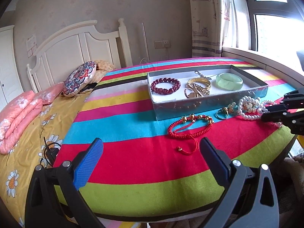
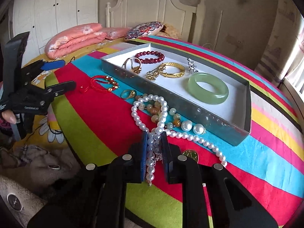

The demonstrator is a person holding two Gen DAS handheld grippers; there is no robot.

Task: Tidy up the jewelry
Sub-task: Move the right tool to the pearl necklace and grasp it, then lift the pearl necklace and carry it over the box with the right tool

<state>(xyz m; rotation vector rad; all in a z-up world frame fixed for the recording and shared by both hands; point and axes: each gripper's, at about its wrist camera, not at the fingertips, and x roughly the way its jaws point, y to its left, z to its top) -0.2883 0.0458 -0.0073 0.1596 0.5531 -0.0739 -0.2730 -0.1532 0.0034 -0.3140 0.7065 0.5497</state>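
Note:
A shallow silver box (image 1: pixel 209 105) (image 2: pixel 245 102) on the striped table holds a dark red bead bracelet (image 1: pixel 165 85) (image 2: pixel 150 57), gold bangles (image 1: pixel 199 86) (image 2: pixel 171 70) and a green jade bangle (image 1: pixel 229 81) (image 2: pixel 208 88). In front of it lie a red cord bracelet (image 1: pixel 190 126) (image 2: pixel 103 82), a gold ring (image 1: pixel 222 113) (image 2: pixel 129 94) and a pearl necklace (image 1: pixel 248 107) (image 2: pixel 150 112). My right gripper (image 2: pixel 155 138) (image 1: pixel 273 112) is shut on the pearl necklace, low over the cloth. My left gripper (image 1: pixel 151 150) (image 2: pixel 62 72) is open and empty, short of the red cord bracelet.
The round table with its striped cloth (image 1: pixel 133 114) stands against a bed with a yellow flowered sheet (image 1: pixel 28 133), pink folded quilts (image 2: pixel 76 36) and a round patterned cushion (image 1: pixel 79 78). A window sill (image 1: pixel 256 55) runs behind the box. Two large pearl earrings (image 2: pixel 191 127) lie by the box wall.

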